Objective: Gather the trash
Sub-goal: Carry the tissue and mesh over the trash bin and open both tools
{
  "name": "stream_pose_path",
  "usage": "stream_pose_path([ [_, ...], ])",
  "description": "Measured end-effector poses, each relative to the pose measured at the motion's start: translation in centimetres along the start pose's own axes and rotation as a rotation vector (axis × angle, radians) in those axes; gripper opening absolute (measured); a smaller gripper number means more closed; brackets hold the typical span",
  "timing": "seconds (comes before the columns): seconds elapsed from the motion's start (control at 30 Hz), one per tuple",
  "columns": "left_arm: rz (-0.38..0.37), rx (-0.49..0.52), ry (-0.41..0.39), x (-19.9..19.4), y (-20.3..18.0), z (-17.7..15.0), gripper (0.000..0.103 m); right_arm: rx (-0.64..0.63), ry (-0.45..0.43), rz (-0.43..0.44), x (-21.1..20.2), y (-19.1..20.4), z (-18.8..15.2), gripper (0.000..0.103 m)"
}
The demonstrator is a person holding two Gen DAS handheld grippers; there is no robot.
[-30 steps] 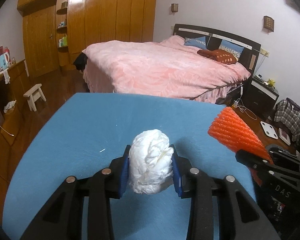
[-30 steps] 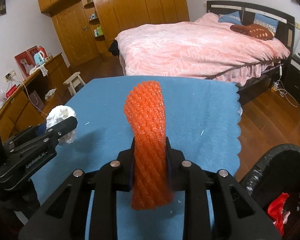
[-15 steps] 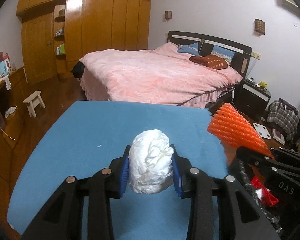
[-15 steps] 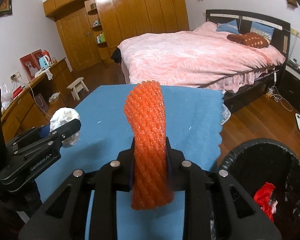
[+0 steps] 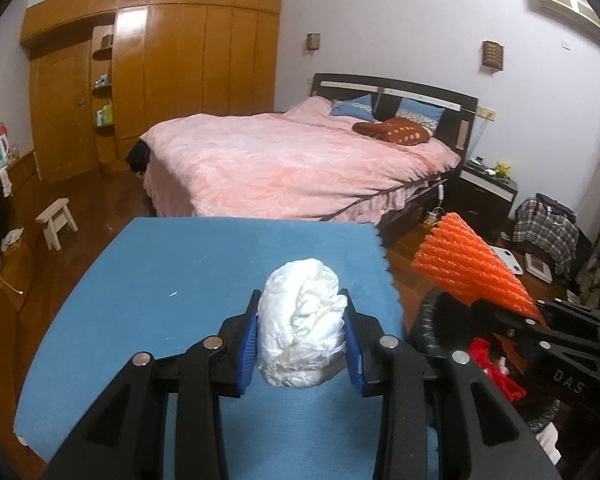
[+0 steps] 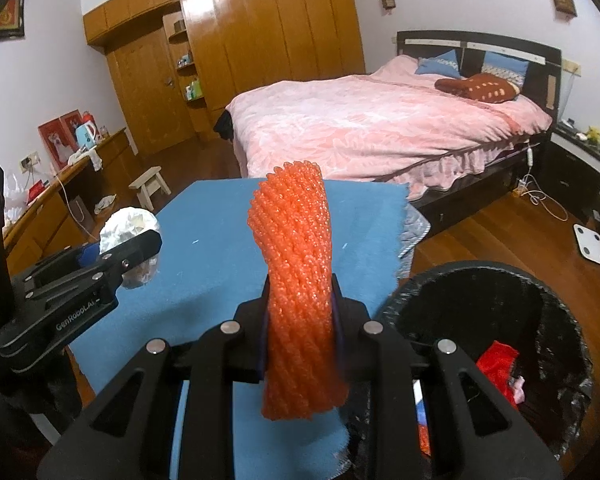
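Observation:
My left gripper [image 5: 302, 336] is shut on a crumpled white paper ball [image 5: 302, 320], held above the blue tablecloth [image 5: 220, 272]. My right gripper [image 6: 300, 320] is shut on an orange foam net sleeve [image 6: 296, 272] that stands up between its jaws. In the right wrist view the left gripper [image 6: 128, 252] with the paper ball [image 6: 128, 222] is at the left. The orange sleeve [image 5: 472, 272] shows at the right of the left wrist view. A black bin [image 6: 540, 300] lined with a black bag stands at the table's right side, with red trash [image 6: 498, 360] inside.
A bed with a pink cover [image 5: 292, 160] stands beyond the table. A wooden wardrobe [image 5: 180, 72] fills the far wall, a small stool [image 5: 58, 220] is on the floor at left, and a nightstand [image 5: 488, 192] and a white scale [image 6: 592, 244] are at right.
Both grippers have drawn back and risen with their loads. The table looks farther off and the black bin has come fully into the right wrist view.

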State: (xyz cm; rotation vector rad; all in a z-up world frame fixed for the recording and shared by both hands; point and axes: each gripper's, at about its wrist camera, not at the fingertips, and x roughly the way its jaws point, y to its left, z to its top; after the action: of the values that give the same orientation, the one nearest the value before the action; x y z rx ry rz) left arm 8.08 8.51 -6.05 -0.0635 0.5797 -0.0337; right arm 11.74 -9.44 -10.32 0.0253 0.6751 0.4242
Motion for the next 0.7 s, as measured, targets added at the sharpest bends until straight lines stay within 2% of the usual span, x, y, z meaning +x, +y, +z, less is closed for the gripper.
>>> stream_pose_path([
  [0.4,-0.098,0.080,-0.027,-0.7,-6.4,1.0,0.036,0.047,-0.064,-0.062,-5.0,-3.9,-1.0,0.024],
  [0.7,-0.198,0.168,-0.025,1.7,-13.6,1.2,0.037,0.124,-0.082,-0.172,-7.2,-10.3,-2.5,0.024],
])
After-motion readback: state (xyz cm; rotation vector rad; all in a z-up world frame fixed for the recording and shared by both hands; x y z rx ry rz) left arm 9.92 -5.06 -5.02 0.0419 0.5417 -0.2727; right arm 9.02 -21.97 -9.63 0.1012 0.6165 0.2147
